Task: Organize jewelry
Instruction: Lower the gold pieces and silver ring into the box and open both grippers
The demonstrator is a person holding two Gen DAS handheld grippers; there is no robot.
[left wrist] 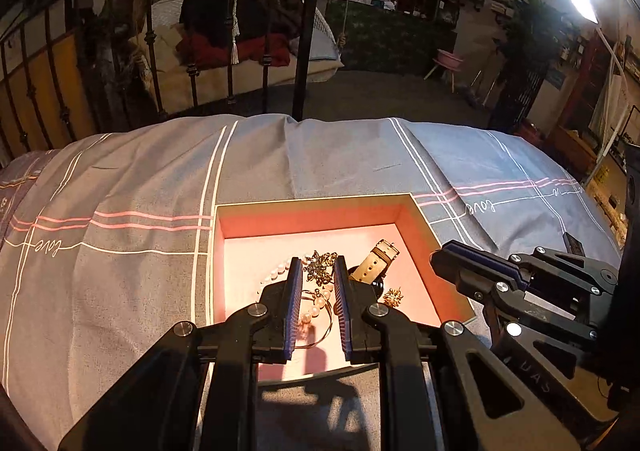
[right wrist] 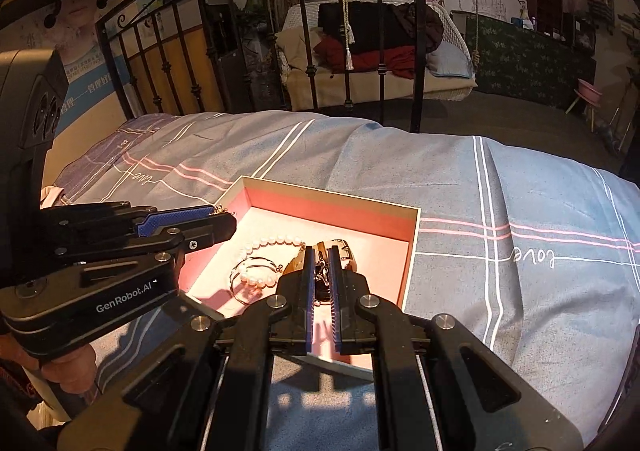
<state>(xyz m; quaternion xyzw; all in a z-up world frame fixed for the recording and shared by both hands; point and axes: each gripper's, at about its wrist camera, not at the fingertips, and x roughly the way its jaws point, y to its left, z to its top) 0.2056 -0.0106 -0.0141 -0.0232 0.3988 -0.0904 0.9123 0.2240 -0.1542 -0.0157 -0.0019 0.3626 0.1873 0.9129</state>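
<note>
Setting: dim bedroom, an iron bed frame [left wrist: 308, 31] behind a bed spread with a grey-blue striped duvet [left wrist: 140, 179].
Task's things: the jewelry lies in an open pink-lined box [left wrist: 312, 207] on the duvet. Inside are a pearl bracelet [right wrist: 276, 240], a gold bangle [right wrist: 240, 271], a watch [left wrist: 378, 263] with a pale strap, a small gold earring [left wrist: 393, 297] and a gold spiky ornament [left wrist: 320, 269].
Key relation: both tongs point down and forward into the box from its near edge. The pieces sit just ahead of and below the tips. The watch strap runs away from the tongs, slanting toward the far right corner.
Nearer hand: the left sits over the pearls and ornament, the right over the watch.
Left tongs [left wrist: 318, 263]: a narrow gap. The ornament shows between the tips, and the right wrist view shows a gold glint at the tip. Whether it is pinched or lies beneath, I cannot tell.
Right tongs [right wrist: 320, 251]: pressed closed, apparently empty. The dark piece seen through the slit seems to lie in the box.
Judgement: most pieces look already gathered.
</note>
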